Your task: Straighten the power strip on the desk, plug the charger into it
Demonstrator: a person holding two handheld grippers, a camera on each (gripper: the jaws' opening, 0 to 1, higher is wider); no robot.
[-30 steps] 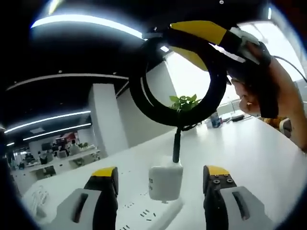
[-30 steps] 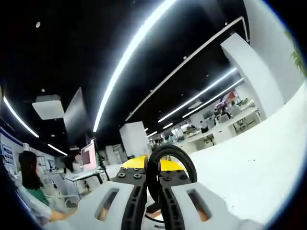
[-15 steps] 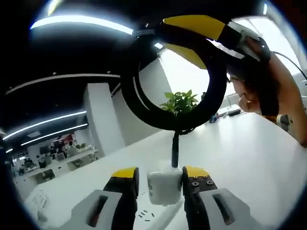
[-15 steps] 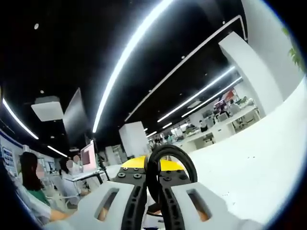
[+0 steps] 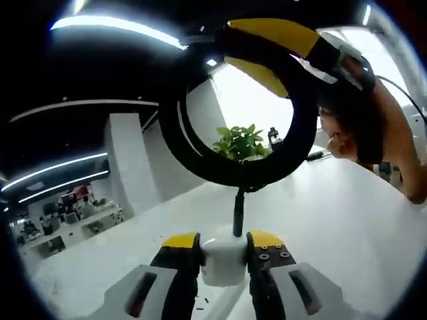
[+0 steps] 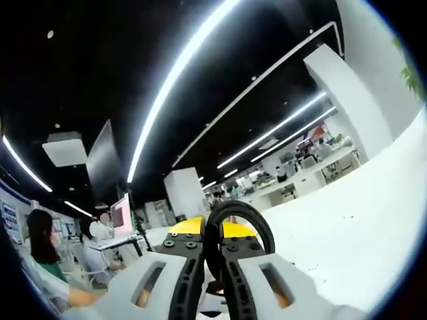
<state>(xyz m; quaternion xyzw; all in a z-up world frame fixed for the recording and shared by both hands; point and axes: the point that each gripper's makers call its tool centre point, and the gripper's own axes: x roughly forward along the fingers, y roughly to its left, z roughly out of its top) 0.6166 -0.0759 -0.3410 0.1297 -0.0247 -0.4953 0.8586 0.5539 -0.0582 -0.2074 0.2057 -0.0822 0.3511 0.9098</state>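
In the left gripper view, my left gripper point(image 5: 223, 248) is shut on the white charger point(image 5: 223, 257), which stands upright between the yellow-tipped jaws. A black cable point(image 5: 237, 211) rises from the charger into a coiled loop point(image 5: 175, 133). The right gripper point(image 5: 230, 45) holds that loop from the upper right, with a person's hand point(image 5: 363, 117) behind it. A sliver of the white power strip point(image 5: 202, 309) with slots lies under the charger on the white desk point(image 5: 347, 220). In the right gripper view, my right gripper point(image 6: 213, 245) is shut on the black cable loop point(image 6: 261, 227).
A potted plant point(image 5: 240, 141) and a white pillar point(image 5: 127, 167) stand past the desk's far edge. The right gripper view has the desk surface point(image 6: 360, 227) at the right, a monitor point(image 6: 122, 215) and a seated person point(image 6: 43, 257) at the left.
My left gripper's jaws closed from wide open onto the charger and now grip it tight. The right gripper keeps hold of the cable loop, almost still.
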